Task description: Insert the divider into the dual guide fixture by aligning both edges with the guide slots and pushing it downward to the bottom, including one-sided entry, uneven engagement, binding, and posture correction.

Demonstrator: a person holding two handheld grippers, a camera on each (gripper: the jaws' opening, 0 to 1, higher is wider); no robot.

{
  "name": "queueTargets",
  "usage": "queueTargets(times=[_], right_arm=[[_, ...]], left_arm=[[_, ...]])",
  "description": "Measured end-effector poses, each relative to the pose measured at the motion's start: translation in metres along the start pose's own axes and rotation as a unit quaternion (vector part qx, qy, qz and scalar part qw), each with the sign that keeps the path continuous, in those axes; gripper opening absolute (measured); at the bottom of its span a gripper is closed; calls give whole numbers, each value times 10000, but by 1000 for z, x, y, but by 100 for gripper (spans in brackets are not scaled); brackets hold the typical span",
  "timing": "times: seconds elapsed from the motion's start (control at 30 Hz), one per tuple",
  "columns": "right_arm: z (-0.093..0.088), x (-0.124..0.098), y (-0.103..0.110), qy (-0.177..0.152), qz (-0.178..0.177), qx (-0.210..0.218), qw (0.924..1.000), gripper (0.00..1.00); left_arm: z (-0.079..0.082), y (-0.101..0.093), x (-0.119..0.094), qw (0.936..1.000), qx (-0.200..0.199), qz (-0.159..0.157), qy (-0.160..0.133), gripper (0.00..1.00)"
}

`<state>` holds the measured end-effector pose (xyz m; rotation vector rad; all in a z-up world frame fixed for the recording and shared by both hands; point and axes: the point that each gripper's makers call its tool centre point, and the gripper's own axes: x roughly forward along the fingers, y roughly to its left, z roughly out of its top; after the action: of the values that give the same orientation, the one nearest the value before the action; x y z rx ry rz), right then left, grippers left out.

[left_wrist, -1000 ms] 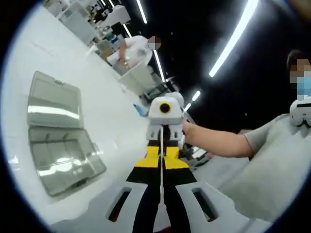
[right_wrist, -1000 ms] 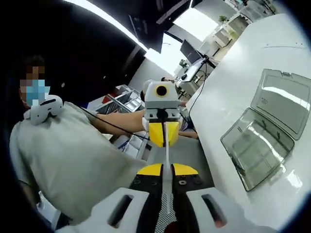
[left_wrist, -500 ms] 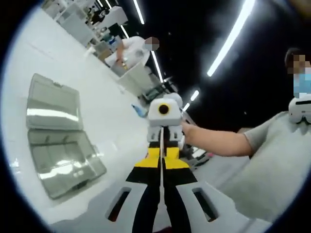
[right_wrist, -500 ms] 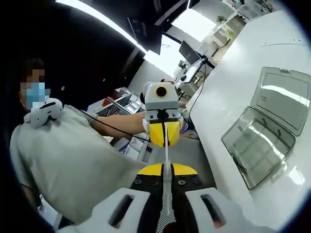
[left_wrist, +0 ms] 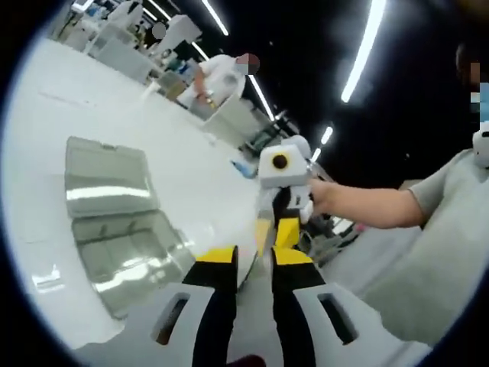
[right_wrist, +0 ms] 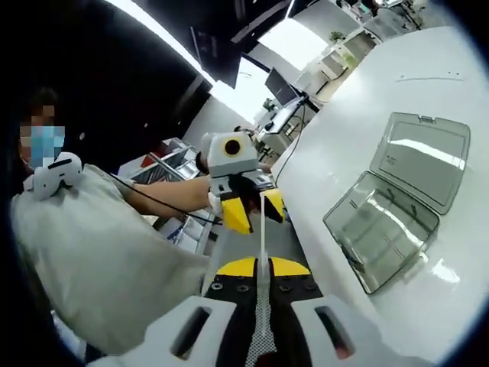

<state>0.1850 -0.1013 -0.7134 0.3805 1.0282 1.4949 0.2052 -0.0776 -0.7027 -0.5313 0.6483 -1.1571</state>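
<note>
The divider (right_wrist: 263, 245) is a thin white sheet seen edge-on, held up in the air. My right gripper (right_wrist: 260, 266) is shut on its near end. My left gripper (right_wrist: 252, 212) faces it from the far end with its yellow jaws spread apart around the sheet's tip, not clamping it. In the left gripper view my left gripper (left_wrist: 254, 256) stands open, and the right gripper (left_wrist: 275, 232) hangs just beyond it. The clear plastic guide box (right_wrist: 380, 238) lies open on the white table (right_wrist: 451, 306), its lid (right_wrist: 424, 160) flat behind it; the box (left_wrist: 126, 248) sits left of my left gripper.
A person in a grey shirt (right_wrist: 99, 260) stands close behind both grippers, forearm (left_wrist: 367, 206) stretched out. Another person in white (left_wrist: 221, 76) works at a far bench. Desks with monitors (right_wrist: 286, 95) stand beyond the table's far end.
My left gripper has opened and let go of the divider, which it clamped before. The right gripper still holds the sheet. Both views have shifted a little.
</note>
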Motion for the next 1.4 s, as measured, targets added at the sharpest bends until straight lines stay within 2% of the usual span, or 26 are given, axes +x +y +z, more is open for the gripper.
queueTargets(times=[0.1,0.23,0.3,0.43,0.5,0.63,0.67,0.73,0.8,0.87,0.93,1.03,1.1,1.13,1.17,1.23,1.37,1.4], right_arm=[[1,0,-5,42,-186,40,9998,0],[0,-1,-15,180,-509,93,9985,0],[-1,-2,-18,278,-698,354,9965,0],[4,-3,-23,283,-918,421,9945,0],[6,-4,-26,303,-1076,710,9912,0],[12,-3,-29,322,-1306,931,9865,0],[14,-2,-28,337,-1385,971,9850,0],[17,-2,-30,345,-1587,1065,9810,0],[19,-3,-32,432,-1776,1071,9773,0],[20,-2,-35,437,-1978,1249,9713,0],[23,0,-35,462,-1954,1225,9719,0],[22,-1,-37,585,-2135,1312,9663,0],[23,-2,-40,553,-2270,1403,9621,0],[24,-4,-46,506,-2465,1573,9549,0],[23,-5,-47,504,-2548,1686,9509,0],[24,-4,-50,582,-2573,1637,9506,0],[23,-4,-54,613,-2842,1789,9399,0],[21,-5,-58,609,-3064,2005,9285,0]], left_arm=[[-6,8,-1,9987,370,281,200,24],[-10,12,0,9964,599,478,360,32],[-14,14,1,9941,790,572,485,33],[-17,15,3,9913,993,678,545,38],[-18,16,3,9885,1161,754,606,40],[-17,18,1,9820,1491,933,694,43],[-19,22,0,9772,1663,1048,806,44],[-20,23,-1,9722,1842,1124,908,46],[-22,22,-1,9723,1844,1121,901,47],[-21,23,-3,9712,1876,1163,897,47],[-21,25,-5,9690,1941,1220,921,47],[-21,29,-8,9651,2046,1308,982,47],[-20,30,-10,9638,2086,1342,978,47],[-19,31,-11,9631,2100,1374,974,47],[-18,32,-12,9630,2098,1391,967,48],[-16,35,-14,9612,2138,1457,959,49],[-15,42,-20,9526,2329,1641,1067,50],[-15,45,-21,9500,2381,1697,1093,51]])
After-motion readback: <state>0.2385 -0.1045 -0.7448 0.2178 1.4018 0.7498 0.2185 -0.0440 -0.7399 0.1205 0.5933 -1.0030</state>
